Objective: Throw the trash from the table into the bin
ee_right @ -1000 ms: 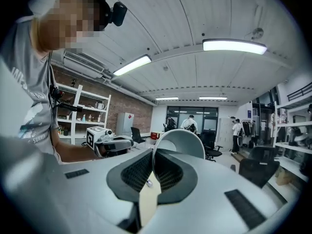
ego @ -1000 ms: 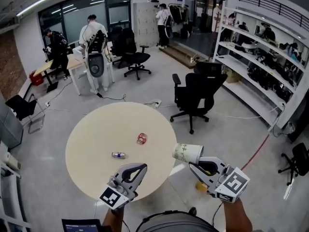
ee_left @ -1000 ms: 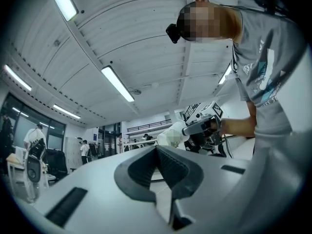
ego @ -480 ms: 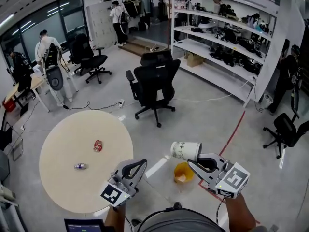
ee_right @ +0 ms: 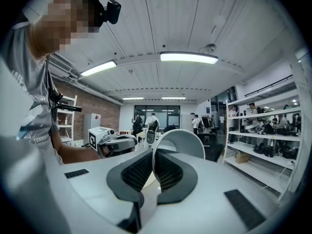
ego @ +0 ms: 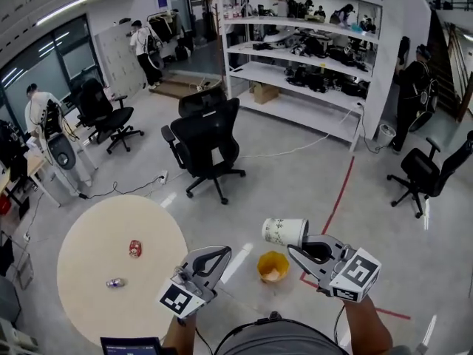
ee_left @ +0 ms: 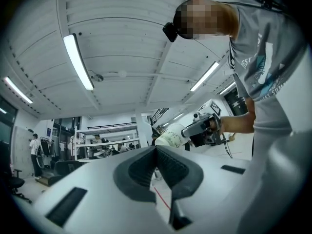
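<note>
While the right gripper is pressed onto the wall of a white paper cup, the cup lies on its side in the air, its open mouth turned toward the gripper. In the right gripper view the two pads pinch the cup at its rim, one pad inside and one outside. The left gripper is pressed together with nothing between its pads, which the left gripper view shows clearly; the cup appears there behind its tips.

On the grey floor stands a small yellow bin. In the head view it sits between the two grippers and just under the cup, but whether the cup is exactly above it I cannot tell.

At the left is the round pale worktop, well apart from the bin. Two pieces of trash lie on it: a crushed red can and, nearer to the person, a small silvery container. They do not touch each other.

Beyond the worktop stands a black office chair, and a red line runs on the floor to the right of the bin.
</note>
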`<state>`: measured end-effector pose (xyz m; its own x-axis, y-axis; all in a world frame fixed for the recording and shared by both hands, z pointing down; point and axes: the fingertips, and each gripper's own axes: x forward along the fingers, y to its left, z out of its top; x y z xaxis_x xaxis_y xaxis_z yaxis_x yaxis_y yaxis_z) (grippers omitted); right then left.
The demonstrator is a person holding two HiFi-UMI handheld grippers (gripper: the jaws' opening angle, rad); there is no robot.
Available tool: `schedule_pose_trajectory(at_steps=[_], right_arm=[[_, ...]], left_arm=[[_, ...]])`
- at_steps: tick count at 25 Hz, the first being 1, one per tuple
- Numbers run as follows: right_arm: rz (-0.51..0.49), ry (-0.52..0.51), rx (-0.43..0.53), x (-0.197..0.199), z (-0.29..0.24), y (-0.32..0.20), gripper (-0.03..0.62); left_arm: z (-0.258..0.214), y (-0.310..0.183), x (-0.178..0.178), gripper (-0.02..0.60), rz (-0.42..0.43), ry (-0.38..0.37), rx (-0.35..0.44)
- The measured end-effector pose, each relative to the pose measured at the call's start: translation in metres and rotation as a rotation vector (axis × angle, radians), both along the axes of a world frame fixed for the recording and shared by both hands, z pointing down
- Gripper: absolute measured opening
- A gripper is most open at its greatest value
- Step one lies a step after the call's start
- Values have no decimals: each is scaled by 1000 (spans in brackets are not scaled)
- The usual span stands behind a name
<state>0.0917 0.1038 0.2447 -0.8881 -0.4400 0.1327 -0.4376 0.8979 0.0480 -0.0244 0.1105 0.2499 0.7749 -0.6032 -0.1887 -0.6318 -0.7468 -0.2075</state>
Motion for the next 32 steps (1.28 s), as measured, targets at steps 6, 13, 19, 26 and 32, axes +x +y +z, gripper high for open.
schedule_pose_trajectory(at_steps=[6, 13, 19, 26, 32], right_arm=[[133, 3, -9, 18, -8, 17, 21], [223, 9, -32, 18, 4, 33, 21], [270, 11, -33, 15, 9, 43, 21], [272, 13, -35, 0, 7, 51, 21], [266, 17, -35, -8, 9, 50, 21]], left_arm=[[-6, 4, 13, 41, 131, 5, -1], [4, 5, 19, 41, 234, 2, -12], [8, 11, 16, 41, 281, -1, -10], [5, 21, 0, 41, 285, 0, -11], [8, 24, -11, 41, 268, 5, -14]])
